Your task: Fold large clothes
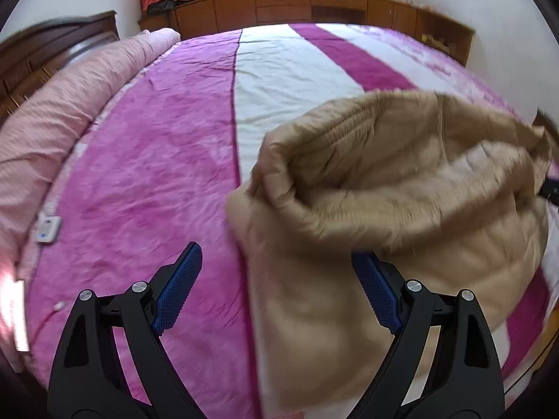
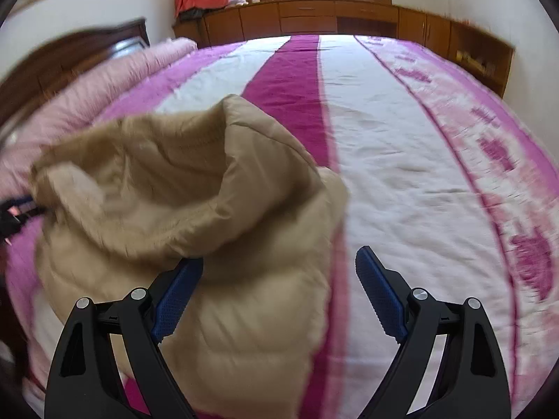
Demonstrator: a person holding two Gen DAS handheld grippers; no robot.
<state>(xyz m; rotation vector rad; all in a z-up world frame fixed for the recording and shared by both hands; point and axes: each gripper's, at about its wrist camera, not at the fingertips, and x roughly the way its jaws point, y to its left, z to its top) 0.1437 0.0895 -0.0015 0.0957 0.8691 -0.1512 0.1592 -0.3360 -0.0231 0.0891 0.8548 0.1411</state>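
Note:
A beige padded jacket (image 1: 401, 216) with a fur-edged hood lies bunched on the striped bed cover (image 1: 157, 174), its image blurred. My left gripper (image 1: 276, 255) is open. The jacket's left edge sits between its blue pads, and neither pad presses on it. In the right wrist view the same jacket (image 2: 195, 209) fills the lower left. My right gripper (image 2: 279, 256) is open too, with the jacket's right side between its fingers and its left fingertip (image 2: 185, 279) tucked under the hood's fold. A dark gripper part shows at each view's edge beside the hood.
A rolled pink quilt (image 1: 70, 104) lies along the bed's left side against a dark wooden headboard (image 1: 52, 45). A small white controller (image 1: 47, 230) rests on the cover beside it. Wooden cabinets (image 2: 314, 17) run under the window beyond the bed.

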